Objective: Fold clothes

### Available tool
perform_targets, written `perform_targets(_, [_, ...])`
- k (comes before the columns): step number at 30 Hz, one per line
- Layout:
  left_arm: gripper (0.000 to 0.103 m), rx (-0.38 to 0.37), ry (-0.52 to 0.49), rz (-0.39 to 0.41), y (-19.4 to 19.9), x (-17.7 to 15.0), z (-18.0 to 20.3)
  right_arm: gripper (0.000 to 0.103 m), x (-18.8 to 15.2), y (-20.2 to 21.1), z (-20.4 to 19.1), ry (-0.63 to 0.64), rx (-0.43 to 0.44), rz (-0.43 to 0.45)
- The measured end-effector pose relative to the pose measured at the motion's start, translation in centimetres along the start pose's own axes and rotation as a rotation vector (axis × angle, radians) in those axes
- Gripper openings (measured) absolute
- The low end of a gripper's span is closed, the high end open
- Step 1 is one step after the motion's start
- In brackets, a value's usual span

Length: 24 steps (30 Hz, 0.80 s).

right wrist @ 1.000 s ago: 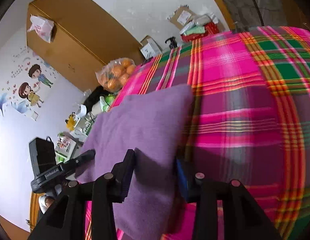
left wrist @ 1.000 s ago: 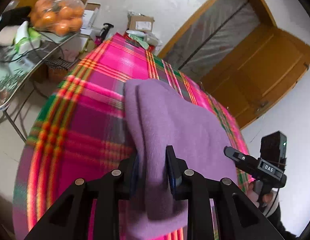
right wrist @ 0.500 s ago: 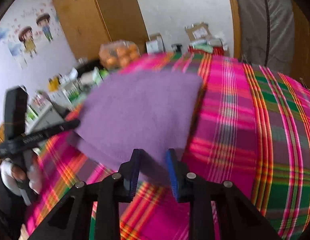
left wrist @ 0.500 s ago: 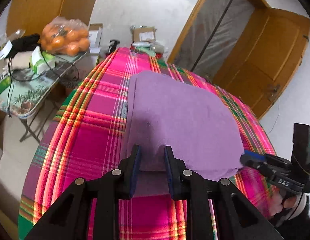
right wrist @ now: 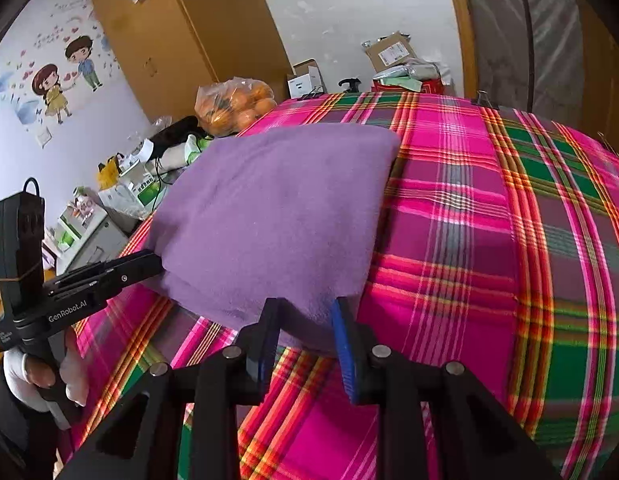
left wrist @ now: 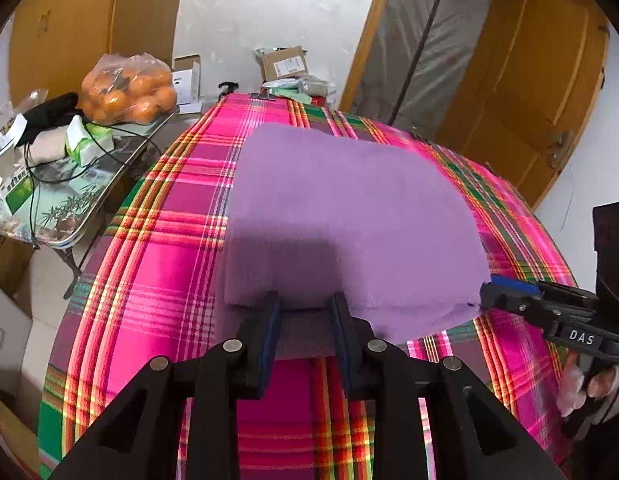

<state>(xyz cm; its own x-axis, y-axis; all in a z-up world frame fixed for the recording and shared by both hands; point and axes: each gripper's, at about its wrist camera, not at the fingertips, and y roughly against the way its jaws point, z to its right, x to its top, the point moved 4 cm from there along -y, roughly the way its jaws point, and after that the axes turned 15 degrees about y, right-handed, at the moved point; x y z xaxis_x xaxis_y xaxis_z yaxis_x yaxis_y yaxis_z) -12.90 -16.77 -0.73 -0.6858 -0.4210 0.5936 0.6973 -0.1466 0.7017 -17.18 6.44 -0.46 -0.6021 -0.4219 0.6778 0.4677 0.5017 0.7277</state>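
Observation:
A purple cloth (left wrist: 349, 208) lies folded into a thick rectangle on the table under a pink plaid tablecloth (left wrist: 157, 280). My left gripper (left wrist: 305, 320) is shut on the near edge of the cloth, close to its left corner. Purple fabric fills the gap between the pads. In the right wrist view the same cloth (right wrist: 277, 208) has its near right corner pinched in my right gripper (right wrist: 303, 320), which is shut on it. Each gripper appears in the other's view: the right gripper (left wrist: 493, 292) at the near right corner, the left gripper (right wrist: 149, 262) at the near left corner.
A low side table (left wrist: 69, 216) to the left holds a bag of oranges (left wrist: 127, 90), packets and cables. Cardboard boxes (left wrist: 283, 64) sit on the floor beyond the far end. A wooden door (left wrist: 529, 100) stands at right, a wardrobe (right wrist: 181, 40) at left. A person's hand (left wrist: 577, 384) holds the right gripper.
Both grippers drew the cloth's edge toward the near side and rolled level. The cloth went from draped and bunched to a flat folded rectangle. The right jaws narrowed onto the fabric.

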Motion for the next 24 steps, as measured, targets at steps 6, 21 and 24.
perform_targets(6, [0.026,0.027,-0.016,0.013,1.7,-1.6,0.7,0.028,-1.1,1.2,-0.8,-0.006,-0.015,-0.014])
perform_targets(21, [0.026,0.048,-0.018,-0.008,6.4,-7.3,1.5,0.028,-4.4,6.4,-6.5,0.069,-0.083,-0.007])
perform_targets(24, [0.026,0.065,-0.021,-0.007,7.1,-8.1,1.5,0.028,-5.0,7.5,-7.5,0.090,-0.111,-0.001])
